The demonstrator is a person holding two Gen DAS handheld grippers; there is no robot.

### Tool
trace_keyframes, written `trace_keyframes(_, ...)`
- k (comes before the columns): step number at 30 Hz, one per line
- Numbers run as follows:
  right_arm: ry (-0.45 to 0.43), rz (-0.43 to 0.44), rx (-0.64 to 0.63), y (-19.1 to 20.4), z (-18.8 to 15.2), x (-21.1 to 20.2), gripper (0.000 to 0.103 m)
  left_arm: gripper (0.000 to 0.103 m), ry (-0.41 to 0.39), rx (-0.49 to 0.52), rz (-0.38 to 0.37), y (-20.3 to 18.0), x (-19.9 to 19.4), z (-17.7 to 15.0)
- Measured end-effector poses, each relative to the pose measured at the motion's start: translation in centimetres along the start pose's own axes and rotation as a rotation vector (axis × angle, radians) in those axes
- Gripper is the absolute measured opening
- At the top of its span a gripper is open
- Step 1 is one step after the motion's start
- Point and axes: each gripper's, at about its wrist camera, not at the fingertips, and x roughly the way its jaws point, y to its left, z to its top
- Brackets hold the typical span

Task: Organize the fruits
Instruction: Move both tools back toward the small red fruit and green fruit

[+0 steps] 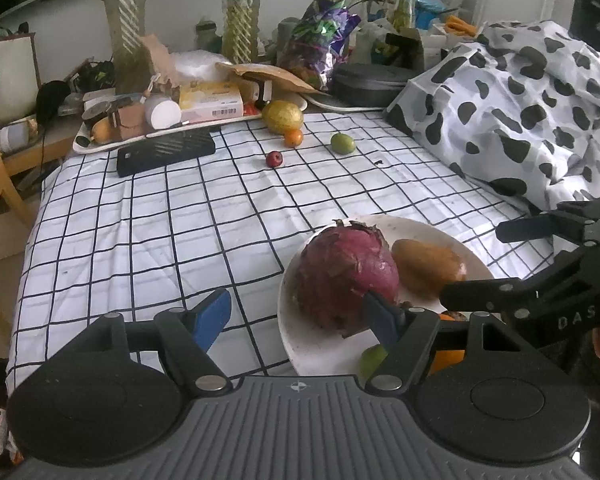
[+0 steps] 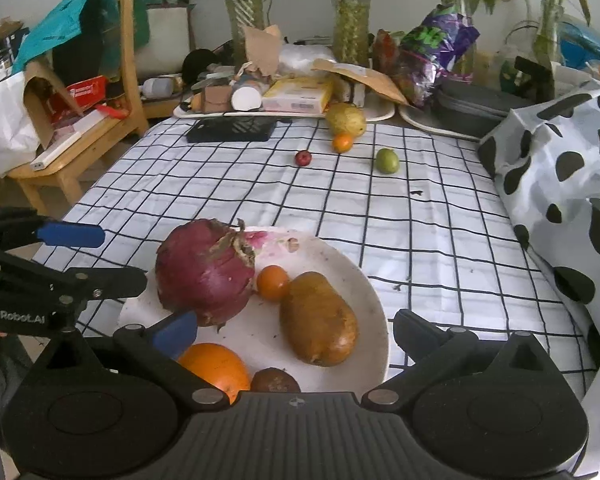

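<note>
A white plate (image 2: 356, 276) sits at the near edge of the checked table. On it lie a large purple dragon fruit (image 2: 204, 268), a brown pear (image 2: 318, 320), a small orange (image 2: 273, 282), a big orange (image 2: 216, 366) and a dark brown fruit (image 2: 275, 380). The plate (image 1: 416, 230), dragon fruit (image 1: 348, 276) and pear (image 1: 428, 266) also show in the left wrist view. At the far side lie a yellow-green pear (image 2: 346, 119), a small orange (image 2: 342, 142), a small red fruit (image 2: 303, 157) and a green fruit (image 2: 387, 161). My left gripper (image 1: 300, 320) is open and empty at the plate's left. My right gripper (image 2: 296, 332) is open and empty over the plate.
A cow-print cloth (image 2: 560, 160) is heaped on the right. A black phone-like slab (image 2: 232, 129) and a cluttered white tray (image 2: 260, 110) line the far edge, with vases of plants behind. A wooden chair (image 2: 80, 128) stands at the left.
</note>
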Motion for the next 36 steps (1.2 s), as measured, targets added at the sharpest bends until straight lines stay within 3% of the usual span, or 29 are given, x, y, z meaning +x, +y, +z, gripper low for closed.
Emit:
trace_keyframes(22, -0.013, -0.094, 0.055, -2.0, 1.0, 1.2, 0.103, 0.072, -0.041, 0.028, 0.005, 0.0, 1.3, 2.3)
trace_keyframes(36, -0.004, -0.152, 0.051, -4.5, 3.4, 4.0, 0.103, 0.072, -0.019, 0.069, 0.016, 1.1, 4.4, 4.5)
